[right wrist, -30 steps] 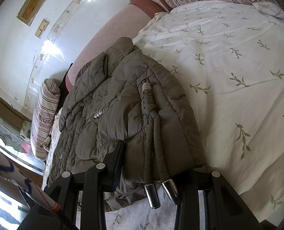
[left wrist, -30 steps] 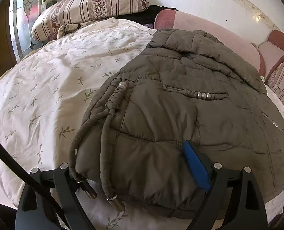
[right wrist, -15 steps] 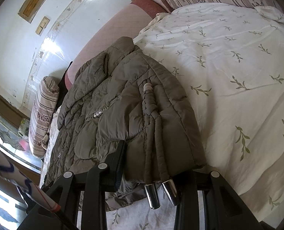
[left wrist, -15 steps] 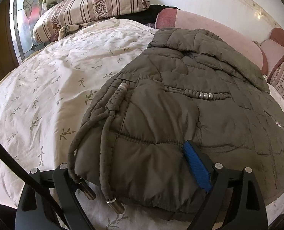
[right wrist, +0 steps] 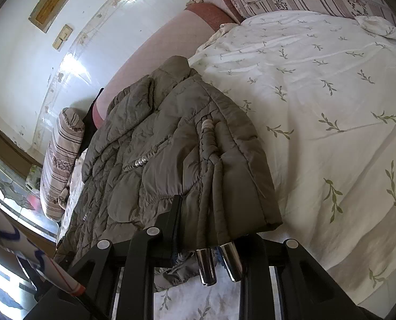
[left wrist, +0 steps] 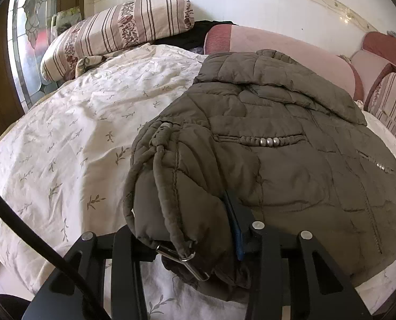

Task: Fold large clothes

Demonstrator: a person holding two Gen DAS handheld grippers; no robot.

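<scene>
you had the jacket (left wrist: 278, 160) lying on the bed (left wrist: 64, 146), hood end toward the pink headboard (left wrist: 291, 50), hem at the near edge by both grippers.

left gripper (left wrist: 187, 240): its fingers (left wrist: 236, 229) were closing, with a bunched corner of the hem and its cords between them. the blue pad pressed into the fabric on one side; the other finger was mostly hidden under the bunch, so how much padding you actually had could not be judged.

right gripper (right wrist: 211, 229): its fingers (right wrist: 171, 221) were also closing, with the other hem corner and two cords between them. the near finger pressed against the fabric; the far one was covered by the hem.

risks, as judgement:
- the jacket is puffy and slick. a pinch on the outer shell alone could slide off once you lift, dropping one corner and skewing the fold.
- the left cords (left wrist: 155, 186) looped outside the bunch. the metal tips (left wrist: 182, 261) hung loose just below the fingers and could snag on them or swing under the fold.
- on the right, the two metal ends (right wrist: 219, 261) dangled past the hem. if the fingers held cord more than fabric, the cord could pull through and the corner stay behind.
- uneven grips would lift the hem crooked, so the fold line would land off square.
- the sheet (right wrist: 318, 106) was loose and wrinkled; dragging rather than lifting could pull it along.
</scene>
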